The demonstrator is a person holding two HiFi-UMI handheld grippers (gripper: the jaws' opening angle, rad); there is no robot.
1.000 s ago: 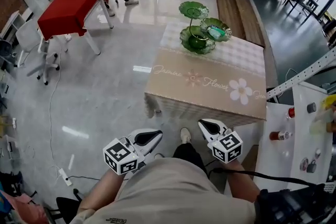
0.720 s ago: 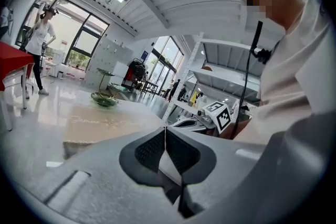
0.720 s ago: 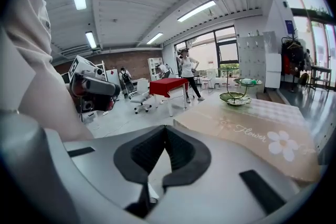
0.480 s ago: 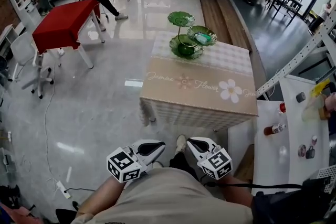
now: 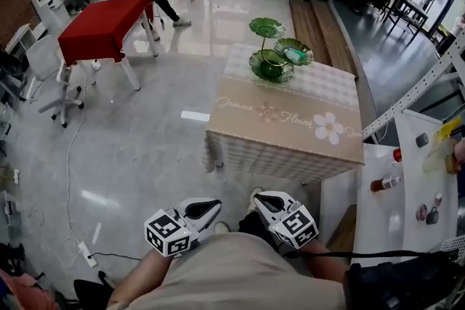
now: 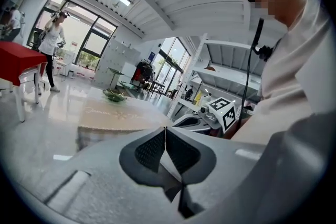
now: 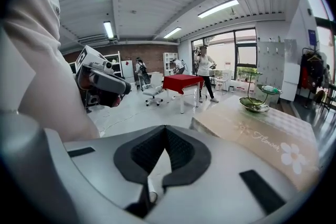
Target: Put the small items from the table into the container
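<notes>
While the left gripper [image 6: 165,129] and right gripper [image 7: 166,128] have fingers closed (both empty), the tablecloth [image 5: 283,138] reads "Flower".

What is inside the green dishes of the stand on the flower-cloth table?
The right dish holds one pale item. The top dish looks empty. The lowest dish is dark inside and partly behind the stem; its contents are unclear.

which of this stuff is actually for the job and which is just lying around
Likely for the job:
- left gripper, right gripper, both shut, empty
- small bottle and other bits on the white table
- green tiered dish stand on the flowered table, maybe the container

Just lying about:
- red table
- white chair
- power strip
</notes>
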